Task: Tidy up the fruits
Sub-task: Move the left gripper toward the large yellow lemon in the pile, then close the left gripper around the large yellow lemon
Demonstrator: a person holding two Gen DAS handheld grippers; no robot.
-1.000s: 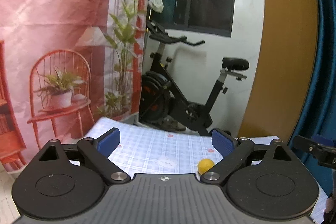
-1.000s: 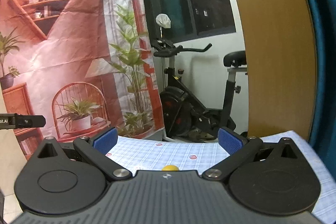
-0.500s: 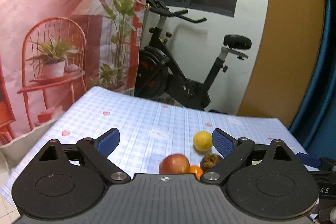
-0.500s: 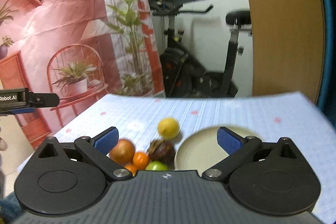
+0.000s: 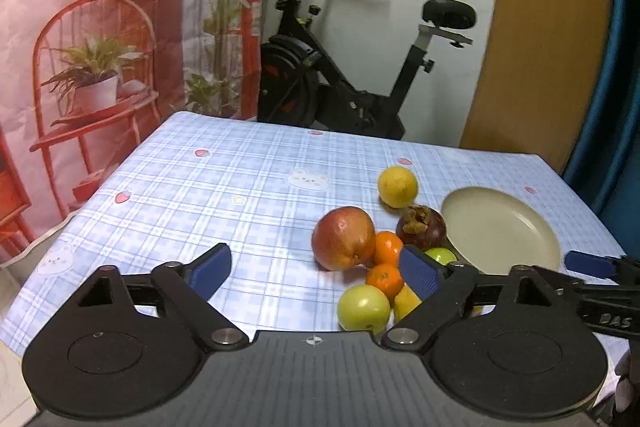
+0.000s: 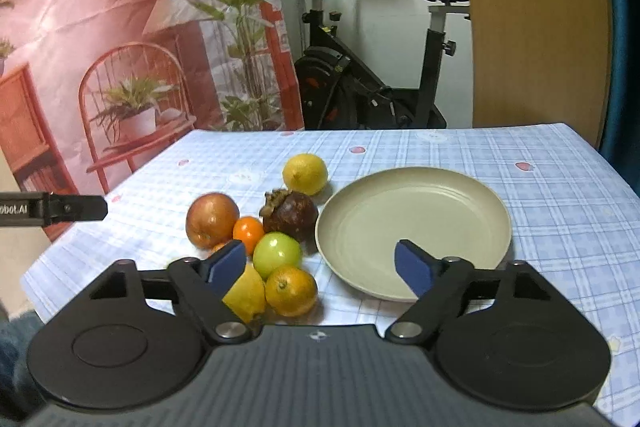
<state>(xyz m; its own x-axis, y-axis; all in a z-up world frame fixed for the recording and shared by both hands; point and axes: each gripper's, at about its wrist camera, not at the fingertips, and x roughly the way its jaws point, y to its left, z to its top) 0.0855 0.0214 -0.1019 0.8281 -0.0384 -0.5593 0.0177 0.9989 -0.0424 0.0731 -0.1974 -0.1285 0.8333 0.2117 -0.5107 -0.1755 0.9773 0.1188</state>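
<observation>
A cluster of fruit lies on the blue checked tablecloth: a red apple, a lemon, a dark mangosteen, oranges, green fruits and a yellow fruit. An empty beige plate sits right of them. My left gripper is open and empty, above the table left of the fruit. My right gripper is open and empty, between fruit and plate.
An exercise bike stands behind the table's far edge. A printed backdrop hangs at the left, a wooden panel and blue curtain at the right. The tablecloth stretches bare left of the fruit.
Both grippers have tilted down and moved in over the table. The fruit cluster and plate have come into full view. Both stay open.
</observation>
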